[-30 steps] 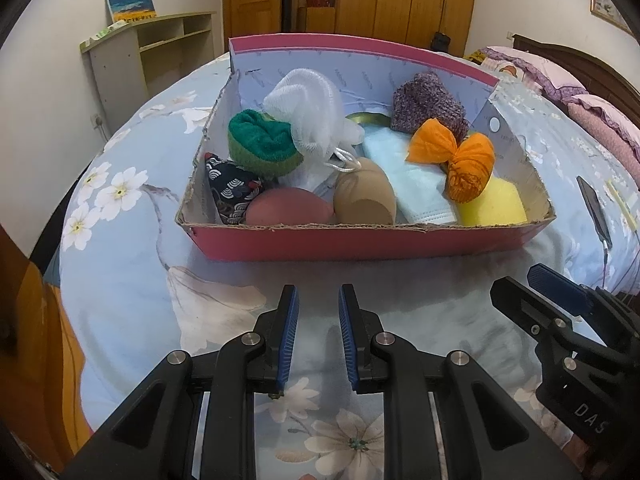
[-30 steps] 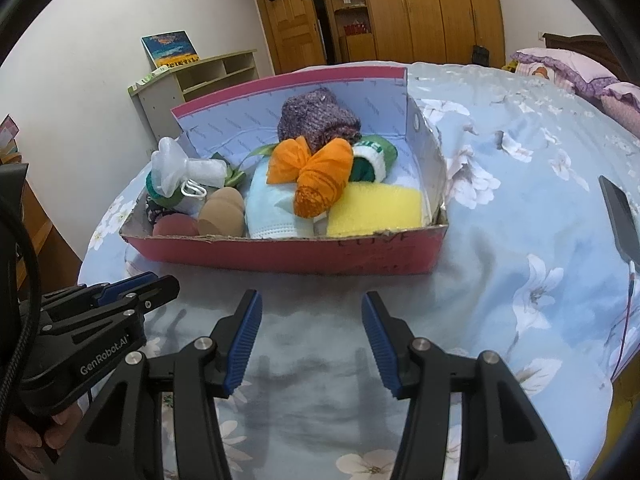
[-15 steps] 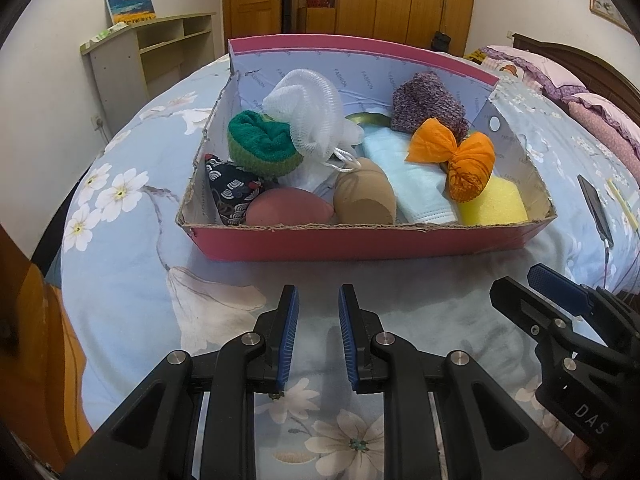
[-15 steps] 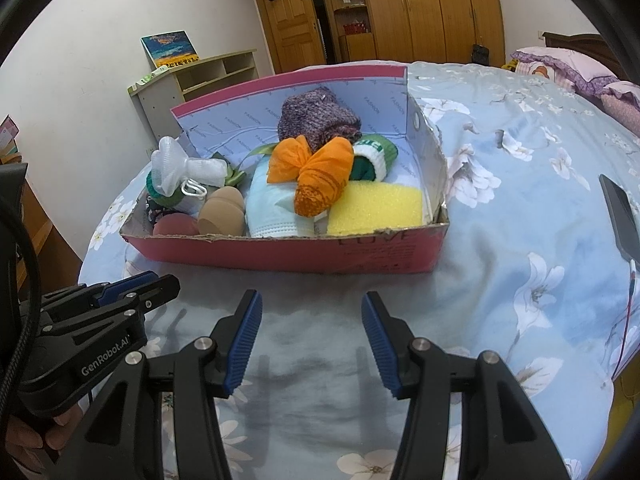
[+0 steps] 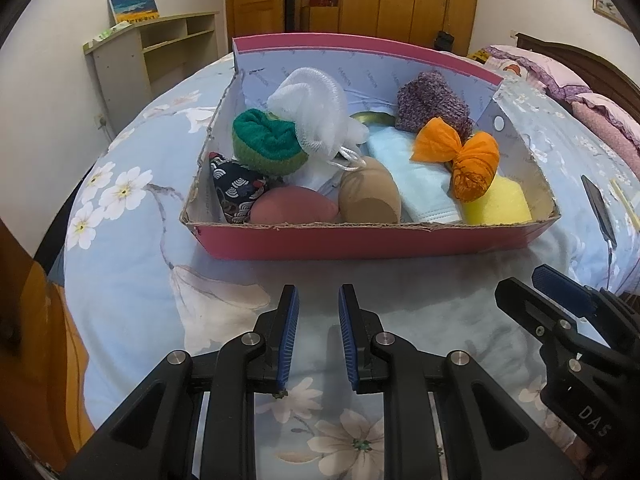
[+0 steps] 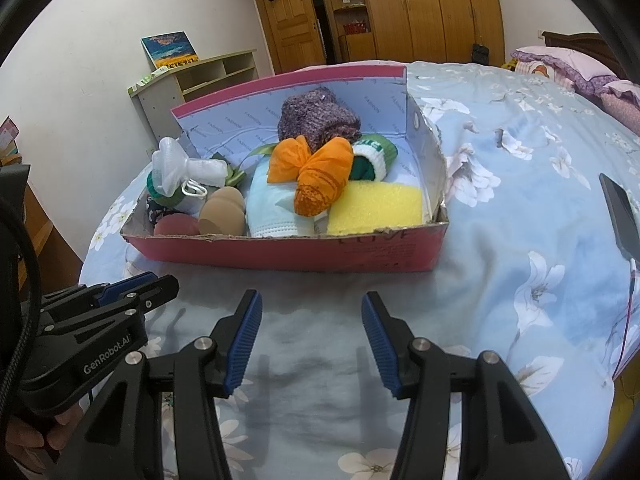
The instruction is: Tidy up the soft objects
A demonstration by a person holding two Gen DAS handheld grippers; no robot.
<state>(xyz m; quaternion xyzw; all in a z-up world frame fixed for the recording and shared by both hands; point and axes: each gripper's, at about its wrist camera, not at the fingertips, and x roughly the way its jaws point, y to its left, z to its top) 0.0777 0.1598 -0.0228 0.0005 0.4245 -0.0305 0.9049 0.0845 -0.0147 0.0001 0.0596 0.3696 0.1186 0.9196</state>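
Note:
A pink cardboard box (image 5: 360, 242) (image 6: 300, 254) sits on the flowered bedspread, full of soft things. In it are a white mesh puff (image 5: 310, 108), a green knit roll (image 5: 268, 146), a purple knit piece (image 5: 432, 100), an orange tied bundle (image 5: 460, 156) (image 6: 316, 172), a yellow sponge (image 5: 496, 204) (image 6: 380, 208), a light blue towel (image 5: 416, 176), a tan pad (image 5: 368, 196) and a dark patterned pouch (image 5: 236, 190). My left gripper (image 5: 318, 292) hovers before the box's near wall, open by a narrow gap and empty. My right gripper (image 6: 312, 300) is open wide and empty, also in front of the box.
A black phone (image 6: 620, 216) with a cable lies on the bed to the right of the box. A pale shelf unit (image 5: 160, 56) stands by the left wall, with pillows (image 5: 560, 76) at the back right. A wooden edge (image 5: 36, 340) borders the bed at the left.

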